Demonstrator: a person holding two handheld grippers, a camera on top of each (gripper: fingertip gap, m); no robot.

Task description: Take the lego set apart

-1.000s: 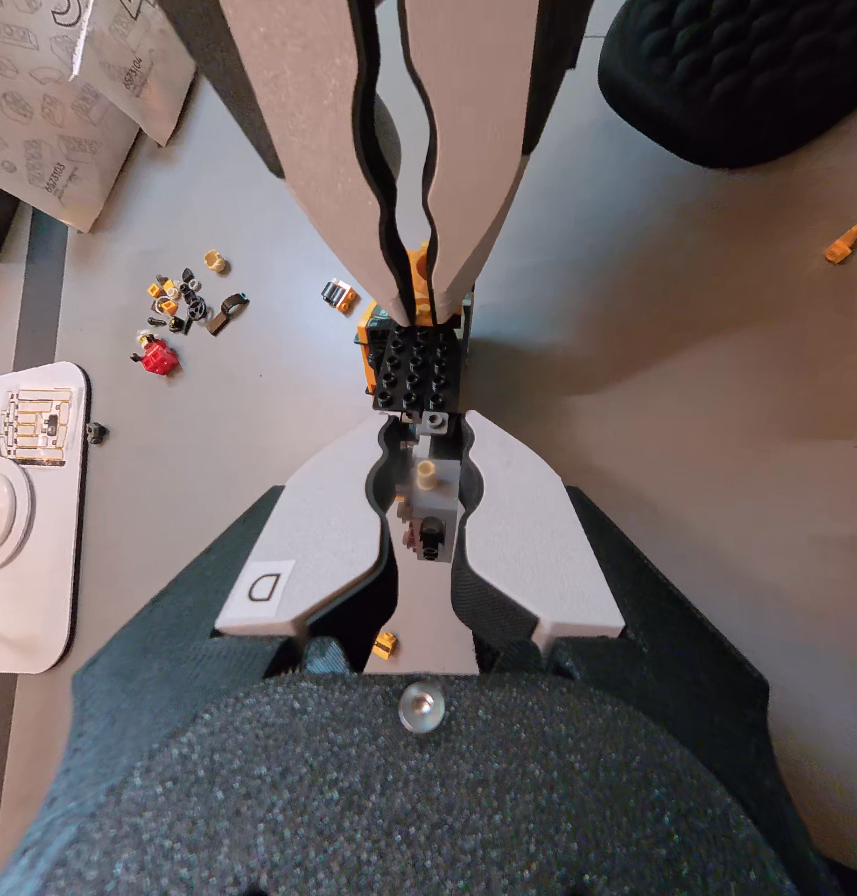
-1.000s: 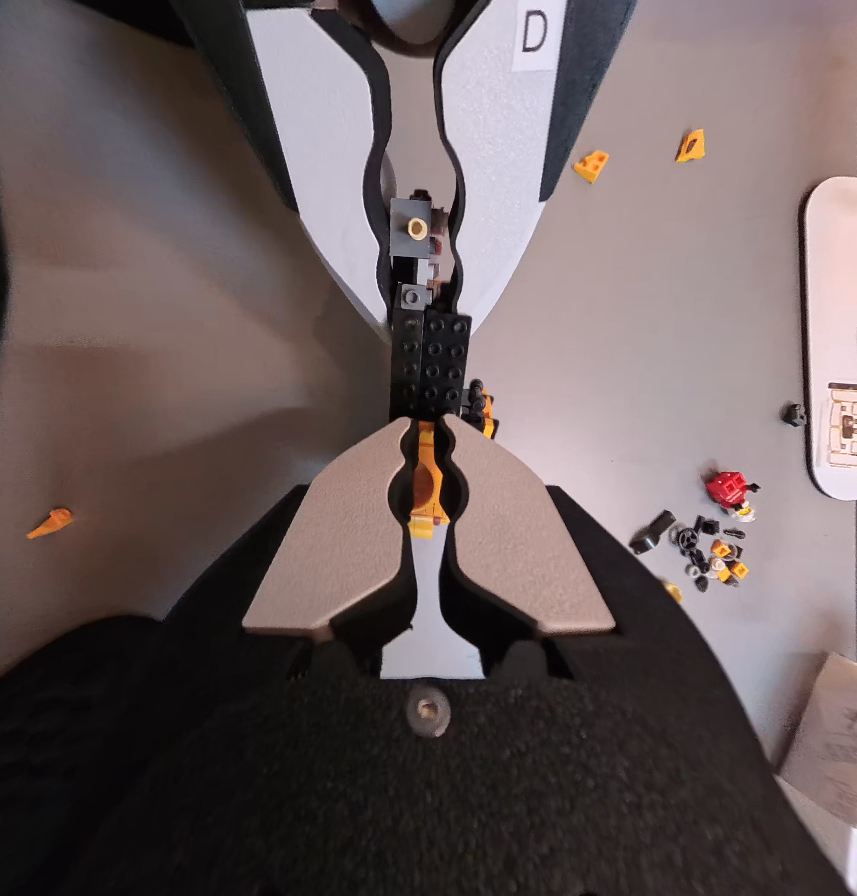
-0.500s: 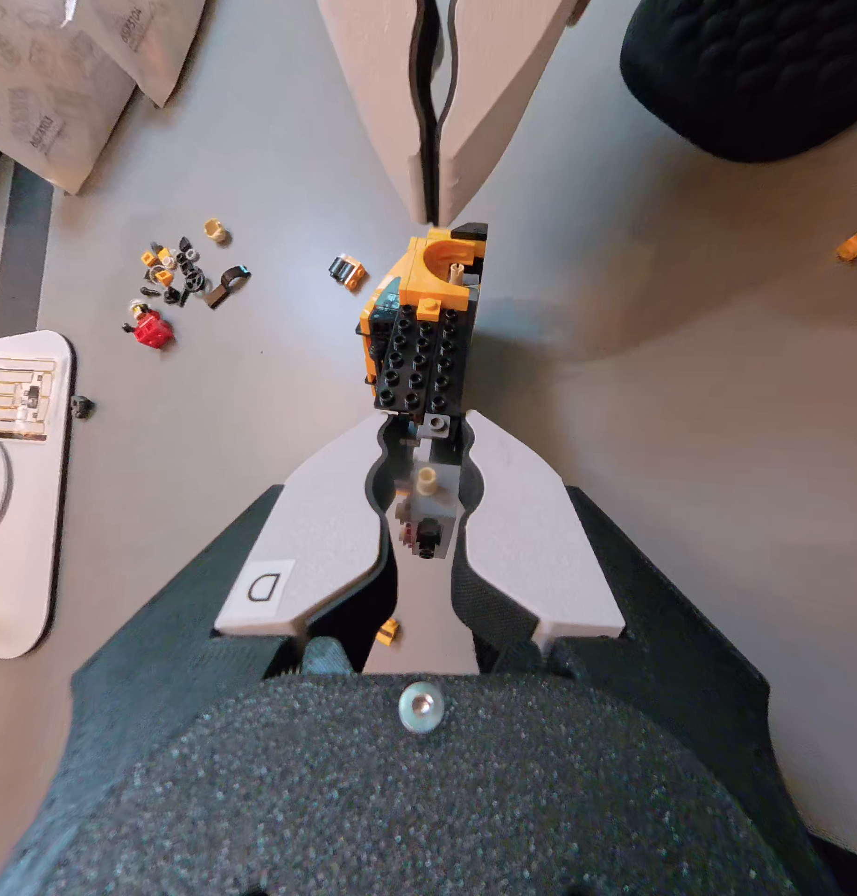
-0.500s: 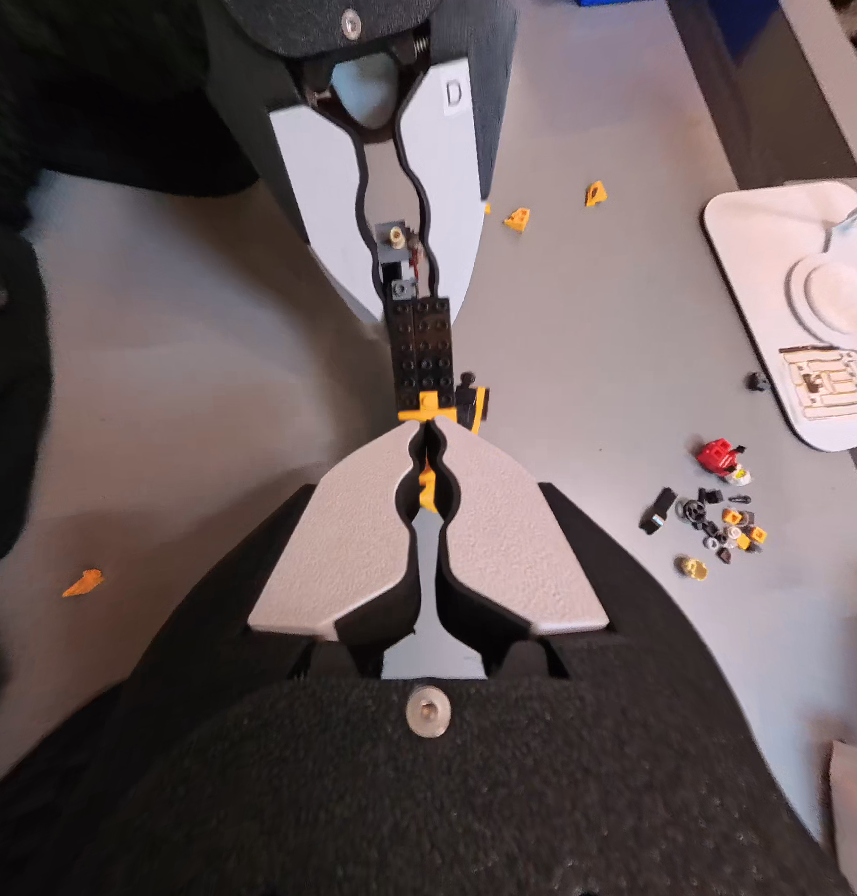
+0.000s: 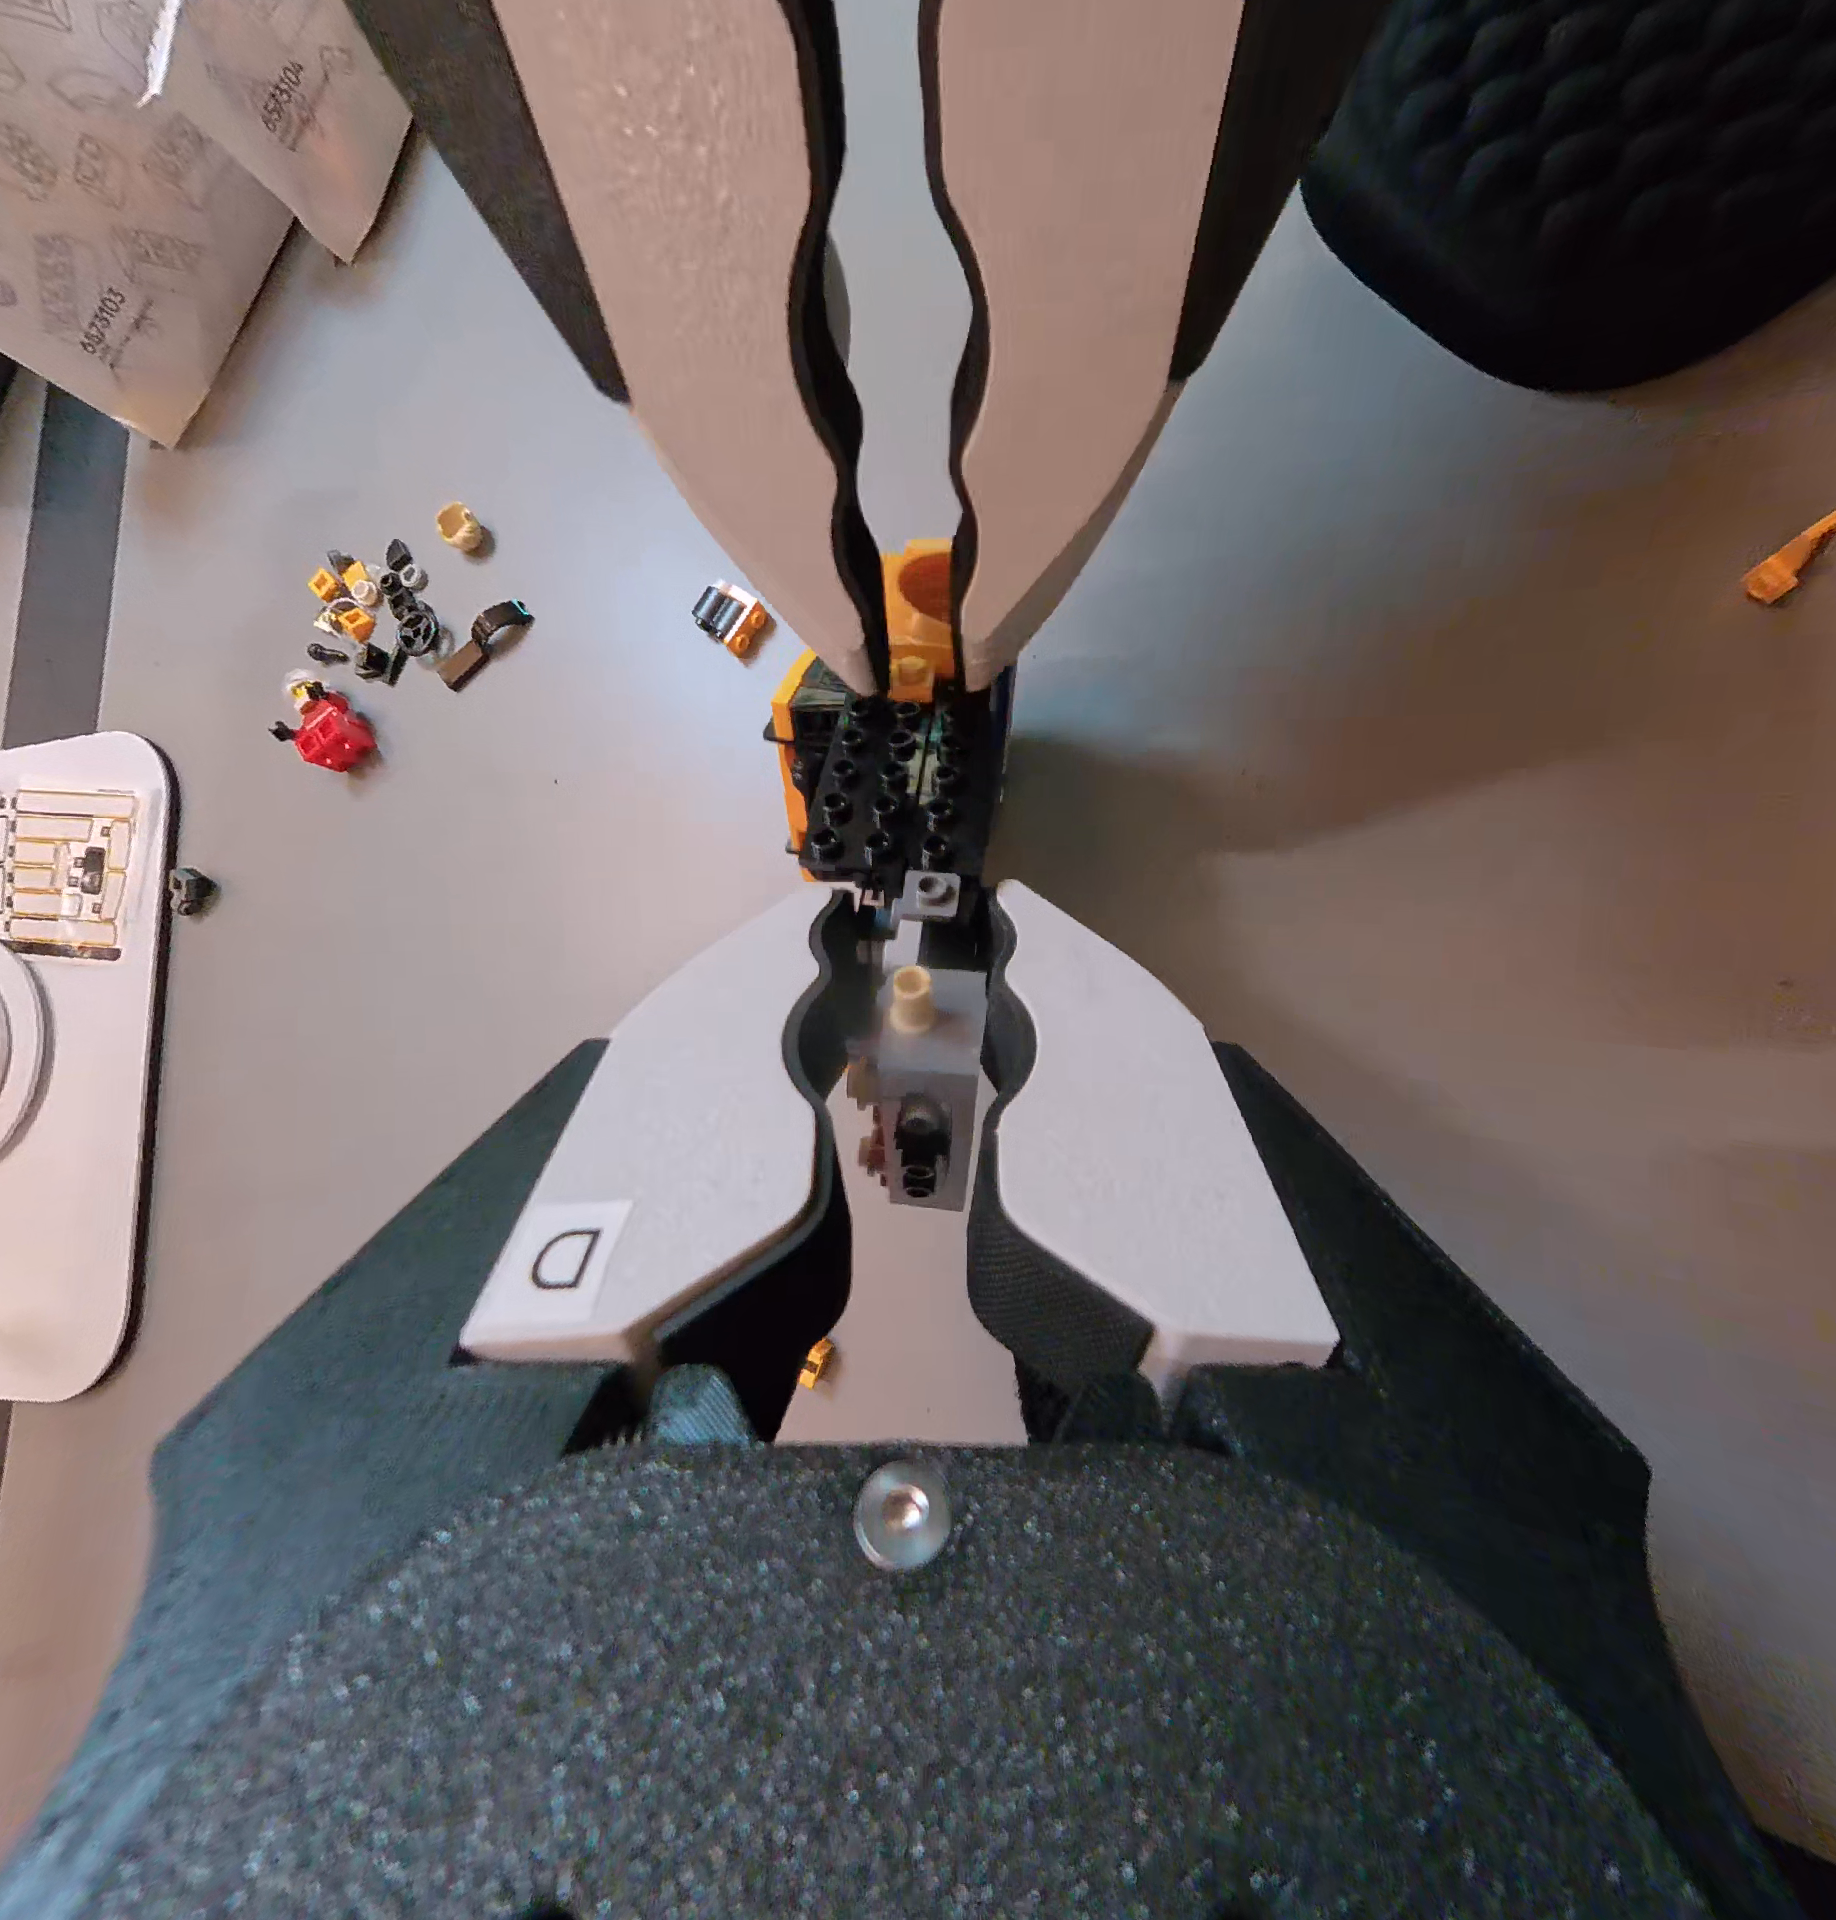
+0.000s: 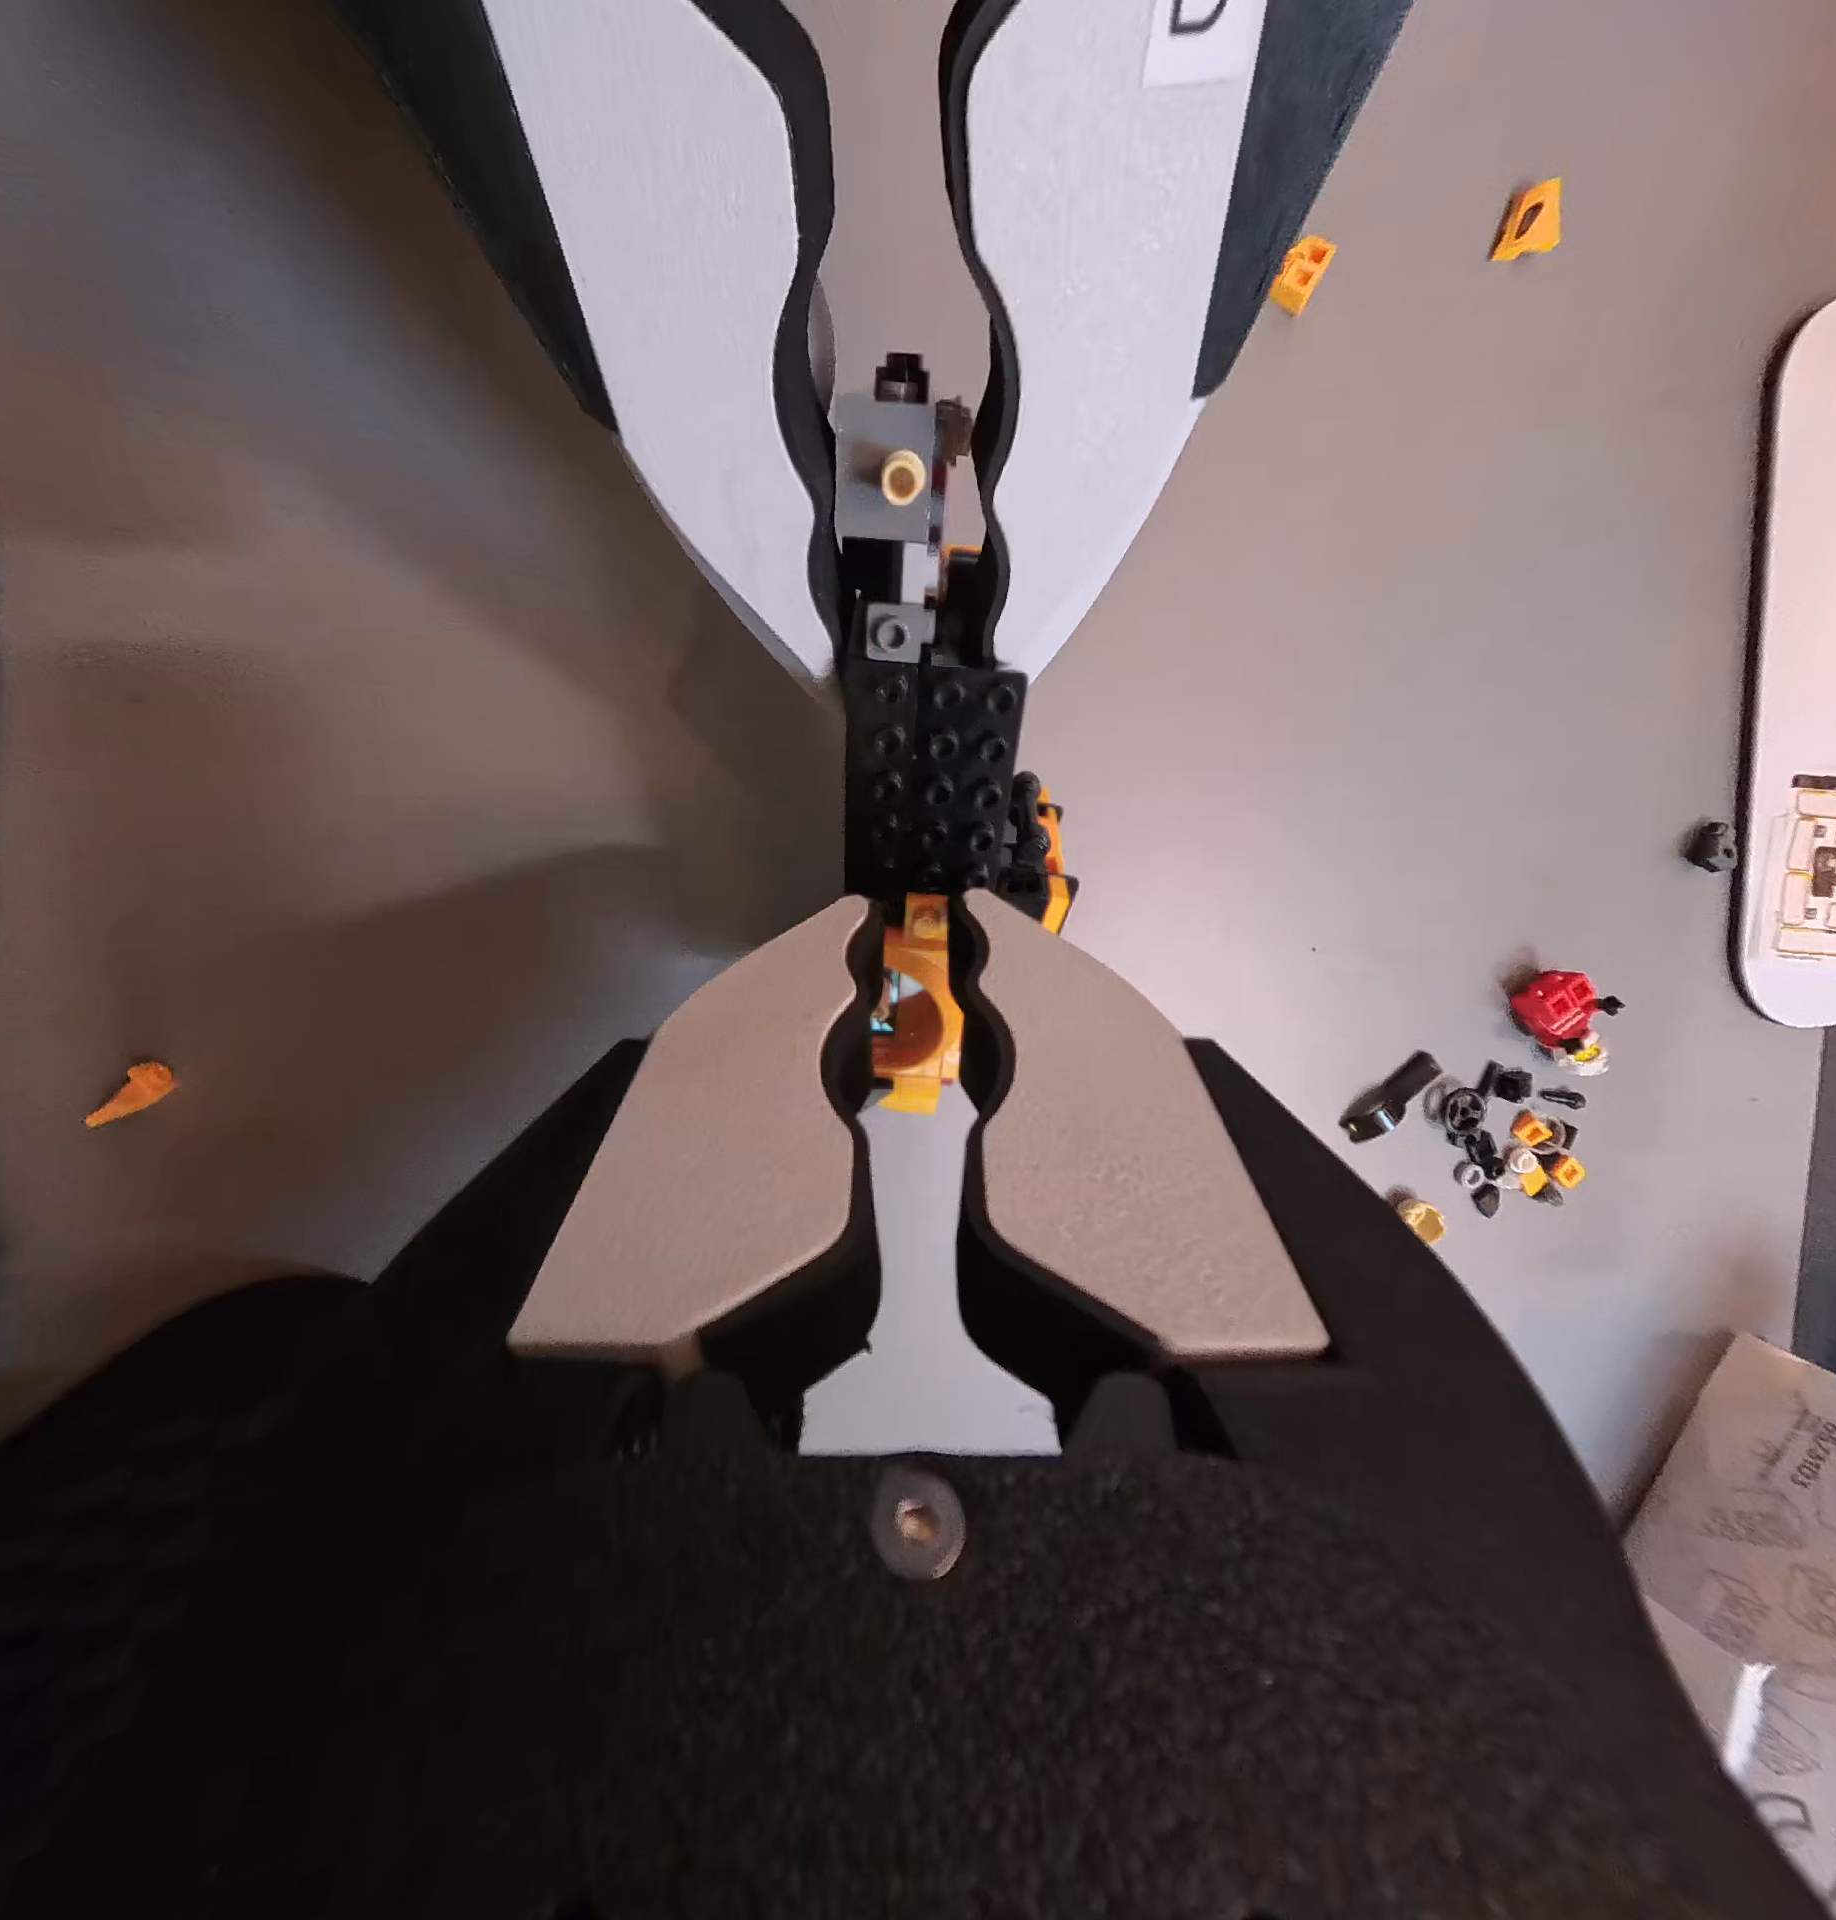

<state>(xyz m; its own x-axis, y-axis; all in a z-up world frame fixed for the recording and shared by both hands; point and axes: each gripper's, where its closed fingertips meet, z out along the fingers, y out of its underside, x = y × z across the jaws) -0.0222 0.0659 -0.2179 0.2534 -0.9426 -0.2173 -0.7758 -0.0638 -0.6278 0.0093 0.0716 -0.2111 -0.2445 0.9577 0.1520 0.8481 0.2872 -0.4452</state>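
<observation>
Orange end of lego set (image 5: pixel 919 613) was clamped by right gripper (image 6: pixel 919 914), grey end by left gripper (image 5: pixel 919 904), seemingly to pull it apart.

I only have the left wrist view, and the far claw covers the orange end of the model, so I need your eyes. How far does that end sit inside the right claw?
Observer: In the right wrist view, the right claw is shut on the lego model. The orange arch end reaches past the fingertips into the first hollow between the pads.
Operator: Thanks. Are there any loose parts behind my own claw that I can't see?
Observer: Yes. An orange wedge lies on the table beside the body of the left claw, on the same side as the pile of small parts.
</observation>
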